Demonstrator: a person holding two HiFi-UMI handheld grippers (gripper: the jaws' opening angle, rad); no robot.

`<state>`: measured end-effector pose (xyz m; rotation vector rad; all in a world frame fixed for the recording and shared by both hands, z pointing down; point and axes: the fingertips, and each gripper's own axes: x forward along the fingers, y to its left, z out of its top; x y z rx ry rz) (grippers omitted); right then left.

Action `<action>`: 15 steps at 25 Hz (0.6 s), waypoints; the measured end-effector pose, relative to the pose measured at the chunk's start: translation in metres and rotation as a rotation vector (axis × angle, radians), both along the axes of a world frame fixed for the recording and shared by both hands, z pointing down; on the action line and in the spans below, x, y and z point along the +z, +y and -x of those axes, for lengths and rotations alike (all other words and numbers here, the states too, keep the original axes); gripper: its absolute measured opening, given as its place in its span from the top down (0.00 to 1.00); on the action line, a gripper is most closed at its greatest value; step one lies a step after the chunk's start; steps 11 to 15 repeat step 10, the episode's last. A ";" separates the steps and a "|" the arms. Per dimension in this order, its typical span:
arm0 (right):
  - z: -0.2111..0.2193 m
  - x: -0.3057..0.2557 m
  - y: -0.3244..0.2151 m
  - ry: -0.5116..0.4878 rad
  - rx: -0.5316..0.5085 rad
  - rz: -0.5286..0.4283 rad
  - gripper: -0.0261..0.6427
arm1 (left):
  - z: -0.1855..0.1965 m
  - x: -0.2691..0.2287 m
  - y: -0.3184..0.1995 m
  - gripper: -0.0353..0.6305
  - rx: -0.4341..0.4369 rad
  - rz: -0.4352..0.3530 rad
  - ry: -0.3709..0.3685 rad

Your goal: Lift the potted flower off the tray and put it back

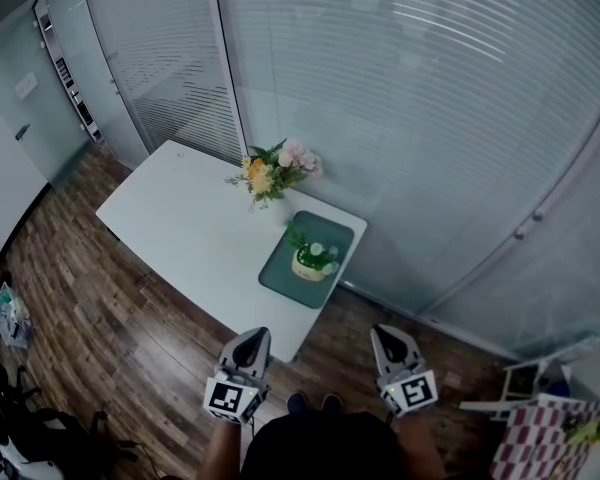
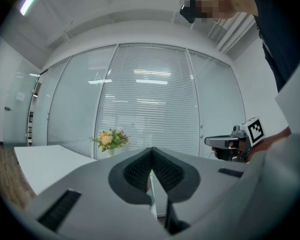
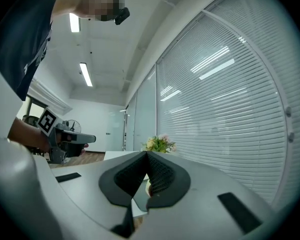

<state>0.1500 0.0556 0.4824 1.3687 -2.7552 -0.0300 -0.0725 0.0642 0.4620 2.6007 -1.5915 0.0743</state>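
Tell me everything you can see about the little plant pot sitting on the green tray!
The little plant pot is round and cream-coloured, with green leaves and a few pale blossoms poking out on top. It stands upright near the middle of the dark green tray, which lies at one end of the white table. Only the tray touches it. It is too small to tell what it is made of.

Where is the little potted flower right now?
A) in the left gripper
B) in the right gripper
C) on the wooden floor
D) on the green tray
D: the potted flower stands on the green tray on the white table, while the left gripper and the right gripper are shut, empty and short of the table.
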 end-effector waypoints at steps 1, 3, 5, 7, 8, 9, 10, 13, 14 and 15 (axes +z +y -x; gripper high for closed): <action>-0.001 -0.003 0.000 -0.007 -0.003 0.000 0.96 | 0.000 0.000 -0.001 0.94 -0.004 0.003 0.010; -0.002 -0.005 0.000 0.006 -0.009 -0.007 0.96 | 0.000 -0.001 0.000 0.94 -0.003 -0.004 0.019; -0.004 -0.007 0.000 0.024 -0.013 -0.019 0.96 | -0.002 -0.006 0.004 0.94 0.012 -0.026 0.032; -0.006 -0.007 0.000 0.027 -0.005 -0.017 0.96 | -0.005 -0.009 0.006 0.94 0.023 -0.039 0.027; -0.007 -0.007 0.000 0.021 0.000 -0.009 0.96 | -0.006 -0.009 0.007 0.94 0.023 -0.038 0.017; -0.007 -0.006 0.000 0.010 0.005 0.003 0.96 | -0.006 -0.008 0.007 0.94 0.022 -0.035 0.008; -0.008 -0.006 0.001 -0.003 0.009 0.016 0.96 | -0.006 -0.008 0.007 0.94 0.020 -0.030 -0.002; -0.008 -0.006 0.001 -0.003 0.009 0.016 0.96 | -0.006 -0.008 0.007 0.94 0.020 -0.030 -0.002; -0.008 -0.006 0.001 -0.003 0.009 0.016 0.96 | -0.006 -0.008 0.007 0.94 0.020 -0.030 -0.002; -0.008 -0.006 0.001 -0.003 0.009 0.016 0.96 | -0.006 -0.008 0.007 0.94 0.020 -0.030 -0.002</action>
